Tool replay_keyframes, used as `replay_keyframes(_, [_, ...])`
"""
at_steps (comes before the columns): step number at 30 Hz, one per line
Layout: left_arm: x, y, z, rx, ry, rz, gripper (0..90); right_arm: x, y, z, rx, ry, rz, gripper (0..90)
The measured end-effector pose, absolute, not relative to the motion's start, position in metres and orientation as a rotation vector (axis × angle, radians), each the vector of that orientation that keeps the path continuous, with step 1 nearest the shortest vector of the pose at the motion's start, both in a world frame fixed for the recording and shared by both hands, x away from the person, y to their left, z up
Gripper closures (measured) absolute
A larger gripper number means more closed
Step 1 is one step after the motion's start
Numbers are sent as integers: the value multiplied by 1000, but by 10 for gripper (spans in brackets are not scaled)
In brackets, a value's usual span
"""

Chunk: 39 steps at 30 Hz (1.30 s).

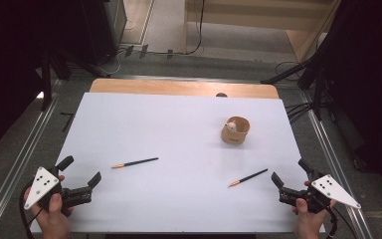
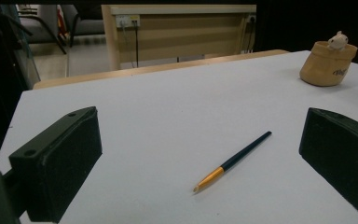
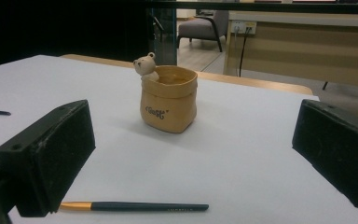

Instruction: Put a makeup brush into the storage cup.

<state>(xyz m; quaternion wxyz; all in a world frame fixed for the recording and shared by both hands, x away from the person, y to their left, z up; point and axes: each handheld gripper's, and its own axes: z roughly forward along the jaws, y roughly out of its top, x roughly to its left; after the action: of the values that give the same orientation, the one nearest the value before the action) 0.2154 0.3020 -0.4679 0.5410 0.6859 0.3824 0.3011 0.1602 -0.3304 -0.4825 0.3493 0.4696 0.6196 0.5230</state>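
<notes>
- Two slim pens lie flat on a white table (image 1: 144,124): the left pen (image 1: 135,162) just ahead of the left gripper (image 1: 82,172), the right pen (image 1: 248,178) near the right gripper (image 1: 289,175), the two pens well apart.
- Both grippers rest at the near corners with jaws spread wide and nothing between them; in the left gripper view the left pen (image 2: 232,161) sits between the black jaws but farther out, untouched.
- Each pen looks light, stiff and smooth, with a dark barrel and a gold-orange end; thin and round, it would likely roll or skid if nudged, so a pinch across the middle of the dark barrel, jaws square to its length, seems the safest hold.
- The tan bear-topped cup (image 1: 236,131) stands upright toward the far right of the table, apart from both pens; in the right gripper view it rises beyond the right pen (image 3: 135,206). It may be ceramic, though the material is hard to judge; if so it is breakable and could tip under a sideways knock.
- Open white surface surrounds both pens, giving free room to approach from above.
- The right pen lies closer to the near edge than the left, so a push toward the person risks sending it off the table.
</notes>
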Motion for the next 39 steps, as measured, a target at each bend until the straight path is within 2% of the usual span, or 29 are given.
replay_keyframes(11, [221, 298, -469, 1636, 901, 695, 0, 172, -325, -468, 1189, 1629, 1372, 0])
replay_keyframes(29, [220, 296, -470, 1649, 886, 695, 0, 246, -297, -421, 1123, 1829, 1315, 8])
replay_keyframes(39, [221, 297, -470, 1645, 886, 692, 0, 274, -287, -402, 1030, 2169, 1136, 145])
